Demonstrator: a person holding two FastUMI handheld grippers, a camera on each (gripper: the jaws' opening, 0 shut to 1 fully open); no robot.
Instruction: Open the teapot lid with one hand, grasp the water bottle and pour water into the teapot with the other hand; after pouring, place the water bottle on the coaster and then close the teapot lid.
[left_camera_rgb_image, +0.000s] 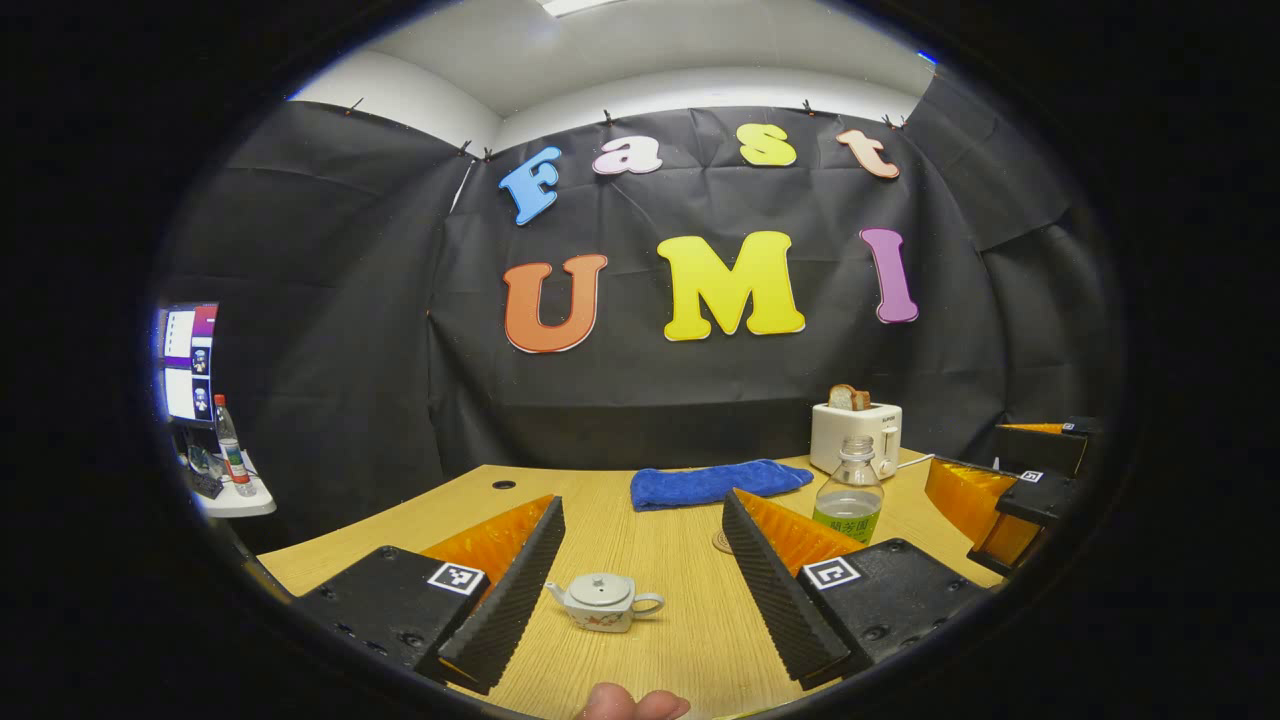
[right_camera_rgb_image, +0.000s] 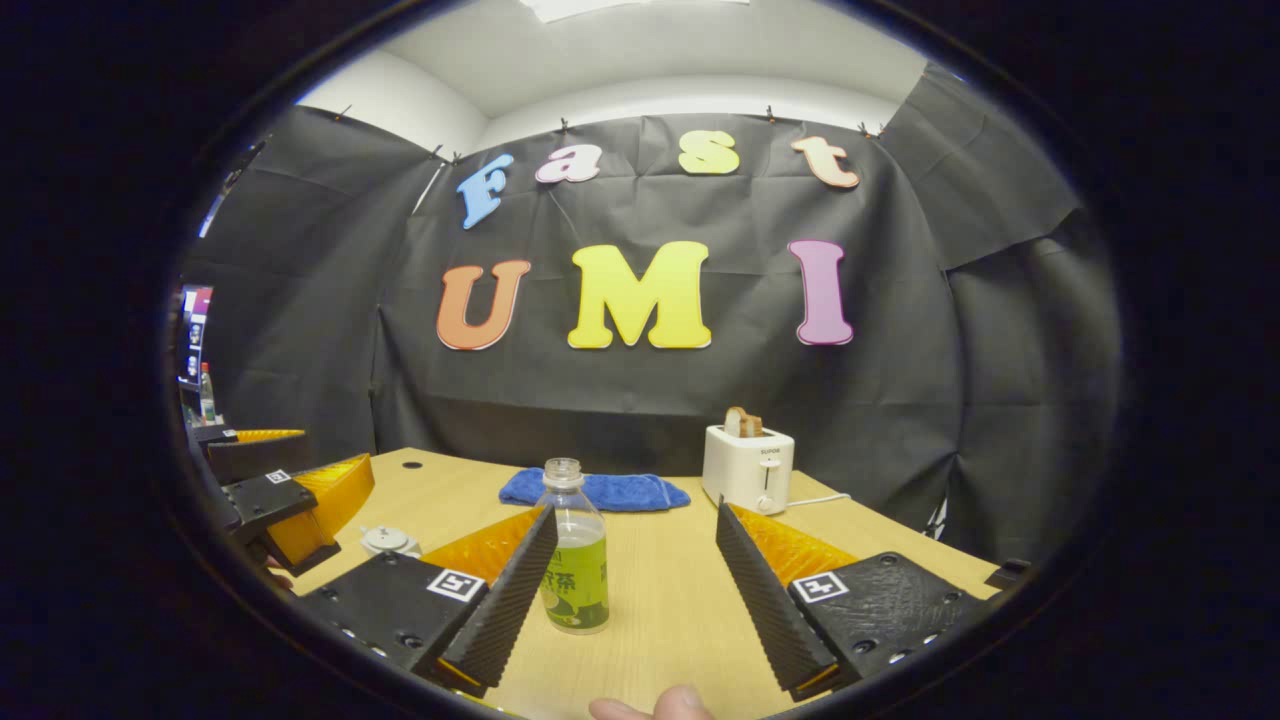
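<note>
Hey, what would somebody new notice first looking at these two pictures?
Probably the small teapot, lid on, framed between the open left gripper. Next, the uncapped water bottle standing before the open right gripper, with a white toaster and blue towel behind.

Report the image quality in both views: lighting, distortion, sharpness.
Left gripper view: even overhead light, only a soft shadow under the teapot; fisheye bends the table edge; the fingertip at the bottom is blurred. Right gripper view: same flat light, a mild sheen on the water bottle, the toaster sharp, the rim strongly curved.
</note>
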